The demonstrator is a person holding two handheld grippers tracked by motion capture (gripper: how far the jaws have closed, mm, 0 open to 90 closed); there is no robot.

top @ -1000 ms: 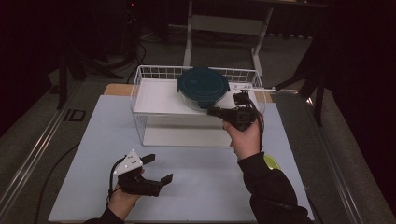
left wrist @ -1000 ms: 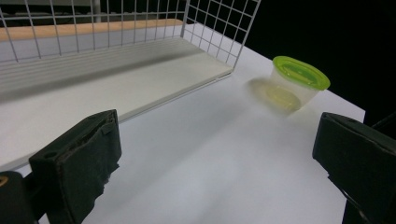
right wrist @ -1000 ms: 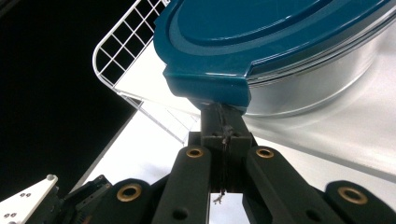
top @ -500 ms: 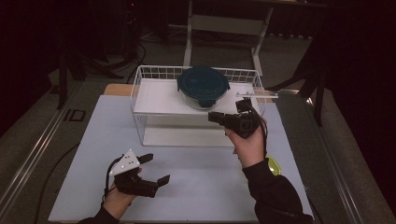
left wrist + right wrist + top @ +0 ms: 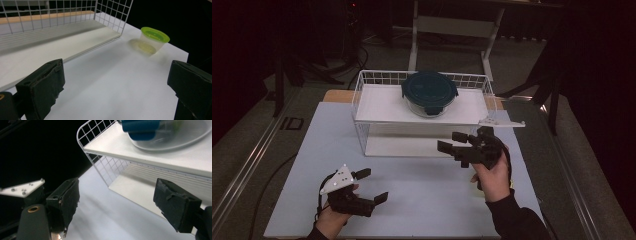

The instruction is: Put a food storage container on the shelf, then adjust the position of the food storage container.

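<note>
One lidded glass bowl (image 5: 430,93) sits on the single wire rack's (image 5: 377,107) upper shelf, while the right claw (image 5: 455,145), jaws just spread and empty, has drawn back from it; left claw (image 5: 373,186) spread over the table (image 5: 422,200).

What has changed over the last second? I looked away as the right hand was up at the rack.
The right gripper let go of the round container, left it on the wire rack's top shelf, and drew back toward the person; its jaws have just been opening, with nothing between them. The left gripper stayed open and low over the table. The rack has not shifted.
</note>
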